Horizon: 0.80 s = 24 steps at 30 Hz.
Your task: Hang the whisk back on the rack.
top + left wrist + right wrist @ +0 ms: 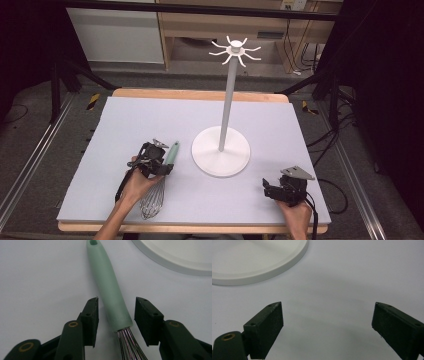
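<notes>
Whisk (112,292): lying flat on grey mat (150,125), mint handle pointing toward white stand base (175,257).
Left gripper (116,315): straddling handle just above the wires, jaws parted, not touching.
Right gripper (327,322): hovering wide apart, gripping nothing.

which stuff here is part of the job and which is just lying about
In the job:
- whisk, its green handle between the jaws, not yet pinched
- left gripper, around that handle
- white hook stand, likely where it hangs

Lying about:
- right gripper, open, holding nothing
- wooden shelving behind
</notes>
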Each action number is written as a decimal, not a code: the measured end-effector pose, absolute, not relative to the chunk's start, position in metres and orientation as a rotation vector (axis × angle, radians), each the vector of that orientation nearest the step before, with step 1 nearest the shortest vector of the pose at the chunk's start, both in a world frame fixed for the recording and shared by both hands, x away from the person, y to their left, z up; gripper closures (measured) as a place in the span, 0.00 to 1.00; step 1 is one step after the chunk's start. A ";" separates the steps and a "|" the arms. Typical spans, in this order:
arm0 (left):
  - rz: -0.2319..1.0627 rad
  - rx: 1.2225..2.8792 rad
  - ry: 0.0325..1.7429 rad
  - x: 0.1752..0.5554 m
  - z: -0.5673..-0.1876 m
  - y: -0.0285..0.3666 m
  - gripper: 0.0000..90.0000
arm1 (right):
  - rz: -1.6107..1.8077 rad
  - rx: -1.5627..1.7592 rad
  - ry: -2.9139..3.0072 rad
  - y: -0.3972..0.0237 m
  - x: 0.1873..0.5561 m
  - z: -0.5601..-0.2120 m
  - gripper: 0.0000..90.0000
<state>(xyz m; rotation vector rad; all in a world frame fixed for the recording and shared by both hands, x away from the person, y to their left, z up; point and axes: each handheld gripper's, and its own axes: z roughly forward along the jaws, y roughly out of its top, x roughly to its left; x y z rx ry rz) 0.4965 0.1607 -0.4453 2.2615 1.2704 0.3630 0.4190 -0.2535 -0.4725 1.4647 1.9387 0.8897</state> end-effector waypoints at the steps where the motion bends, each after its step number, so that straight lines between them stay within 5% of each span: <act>1: 0.358 2.265 1.274 0.497 -0.446 0.160 0.60 | 0.889 1.465 1.939 -0.254 0.419 -0.473 0.12; 24: 0.268 2.297 1.344 0.504 -0.455 0.159 0.68 | 0.879 1.467 1.948 -0.253 0.420 -0.474 0.12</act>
